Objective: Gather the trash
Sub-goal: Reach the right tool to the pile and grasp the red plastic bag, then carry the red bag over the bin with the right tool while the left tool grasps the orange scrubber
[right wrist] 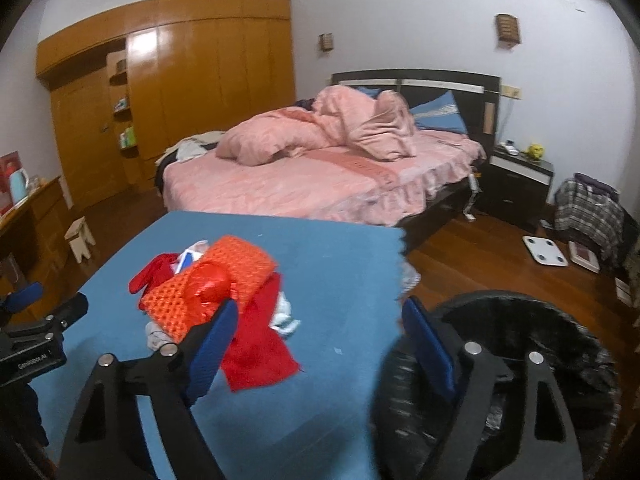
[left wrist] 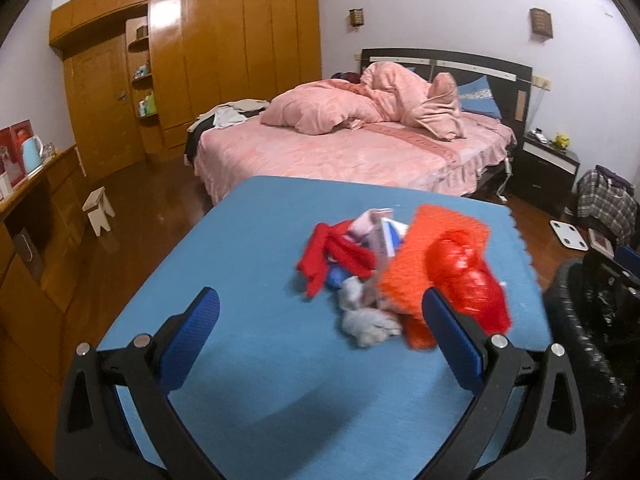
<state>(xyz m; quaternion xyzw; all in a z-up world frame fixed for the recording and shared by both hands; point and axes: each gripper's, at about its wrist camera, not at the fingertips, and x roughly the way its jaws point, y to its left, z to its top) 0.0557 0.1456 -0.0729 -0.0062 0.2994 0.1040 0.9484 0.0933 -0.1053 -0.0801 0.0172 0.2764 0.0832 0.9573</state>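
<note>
Left gripper point(left wrist: 320, 312): jaws wide, nothing between the pads, poised above the blue cloth point(left wrist: 248, 248). Trash pile point(left wrist: 384, 276) just ahead of the jaws and toward the right finger point(left wrist: 448, 328): orange mesh point(left wrist: 424, 256), crumpled red bag point(left wrist: 468, 276) on top of it, red scrap point(left wrist: 332, 256) to the left side, grey wads point(left wrist: 368, 320) nearest, sitting inside the jaw gap but short of either pad. Right pad overlapping the orange mesh in the picture; contact impossible to tell. Some motion blur on the pile.

Right gripper point(right wrist: 316, 332): jaws also wide and holding nothing. Same pile point(right wrist: 212, 292) ahead of and beside the left finger point(right wrist: 212, 344), with a red sheet point(right wrist: 260, 344) trailing into the jaw gap, orange mesh point(right wrist: 236, 272) and red bag point(right wrist: 208, 284) farther out. Black bin point(right wrist: 560, 340) behind and beyond the right finger point(right wrist: 428, 348), off the cloth's right edge, standing on the wood floor point(right wrist: 472, 248). Left gripper's black body point(right wrist: 36, 332) at the far left of this view.

Beyond both jaws: pink bed point(left wrist: 340, 152), wooden wardrobe point(left wrist: 224, 48).
</note>
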